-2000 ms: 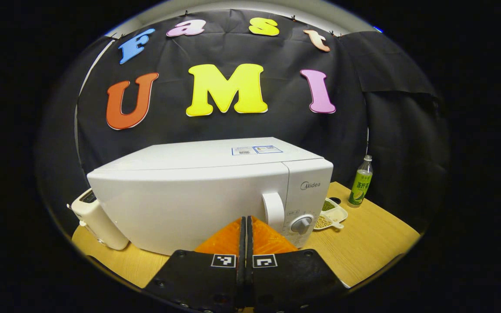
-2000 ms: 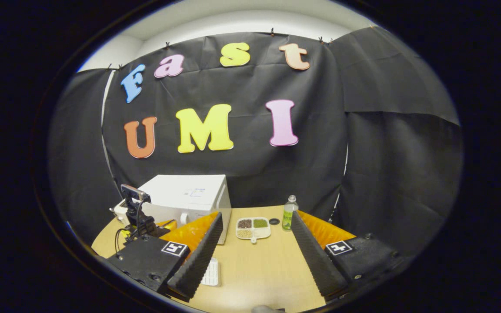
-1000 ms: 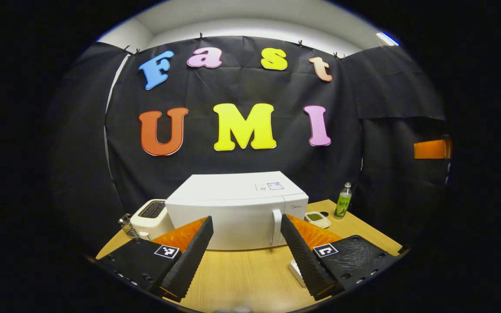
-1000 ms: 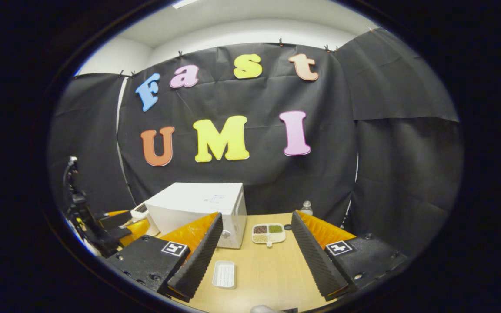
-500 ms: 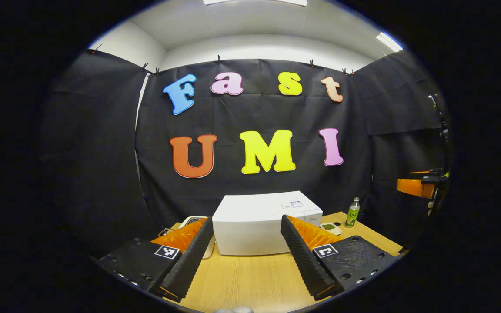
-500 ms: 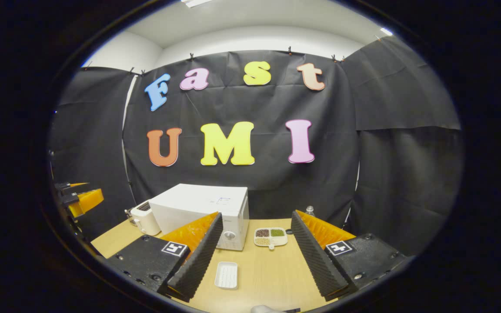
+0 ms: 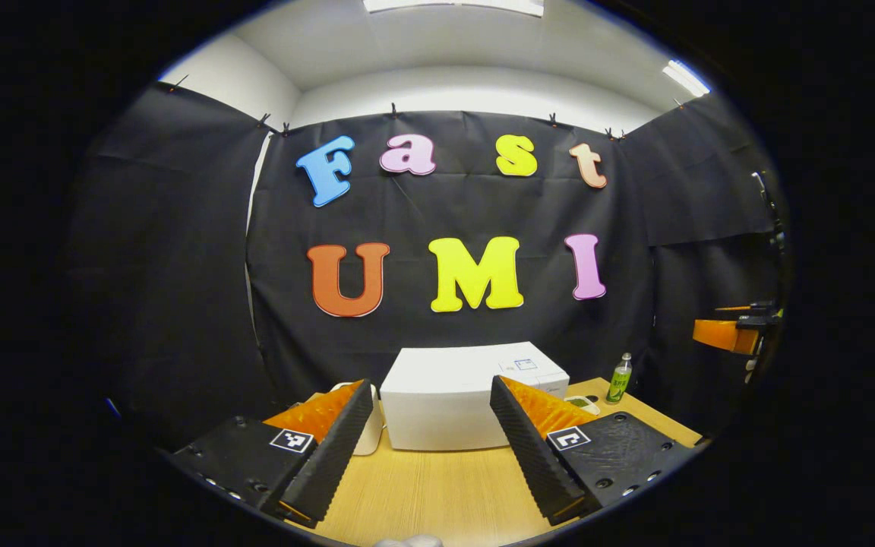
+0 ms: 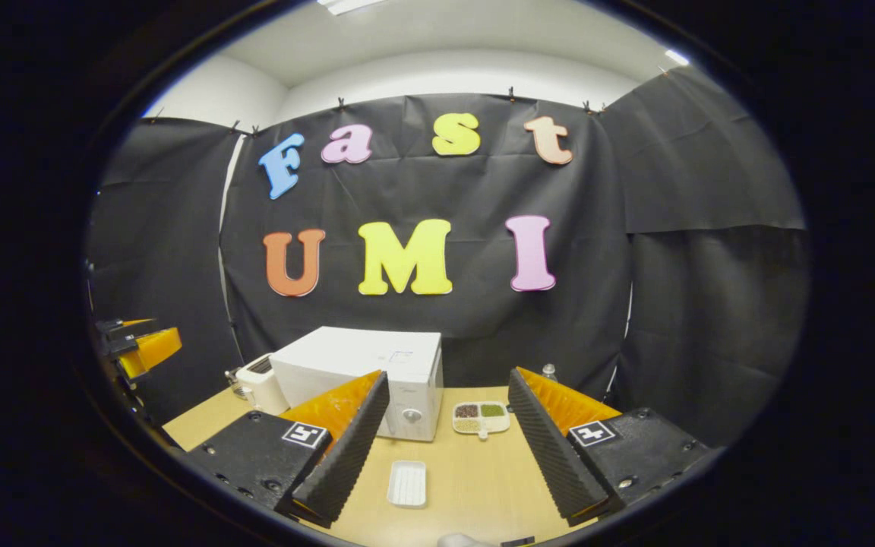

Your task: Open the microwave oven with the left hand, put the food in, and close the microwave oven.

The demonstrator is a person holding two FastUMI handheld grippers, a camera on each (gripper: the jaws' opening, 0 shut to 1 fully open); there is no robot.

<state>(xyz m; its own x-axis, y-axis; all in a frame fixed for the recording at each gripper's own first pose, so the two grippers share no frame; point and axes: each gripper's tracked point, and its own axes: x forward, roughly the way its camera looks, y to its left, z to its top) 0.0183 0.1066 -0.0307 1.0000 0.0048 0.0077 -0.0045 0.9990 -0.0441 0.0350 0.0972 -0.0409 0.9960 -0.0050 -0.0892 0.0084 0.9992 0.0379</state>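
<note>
The white microwave (image 7: 468, 395) stands at the back of the wooden table (image 7: 437, 486) with its door closed. My left gripper (image 7: 430, 456) is open, well back from it, with nothing between its fingers. In the right gripper view the microwave (image 8: 361, 368) sits left of centre, its dial (image 8: 412, 415) facing me. A divided dish of beans and grains (image 8: 481, 416) lies to its right. A small white ribbed tray (image 8: 407, 483) rests on the table between my right gripper's fingers, below them. My right gripper (image 8: 445, 456) is open and holds nothing.
A white toaster (image 8: 259, 384) stands left of the microwave. A green bottle (image 7: 620, 377) stands at the back right of the table. The other gripper shows at the far right edge (image 7: 726, 334) and at the far left edge (image 8: 137, 346).
My left gripper was shut close to the microwave door two seconds ago; it has since opened and drawn back. The right gripper also drew back. The microwave door has stayed closed.
</note>
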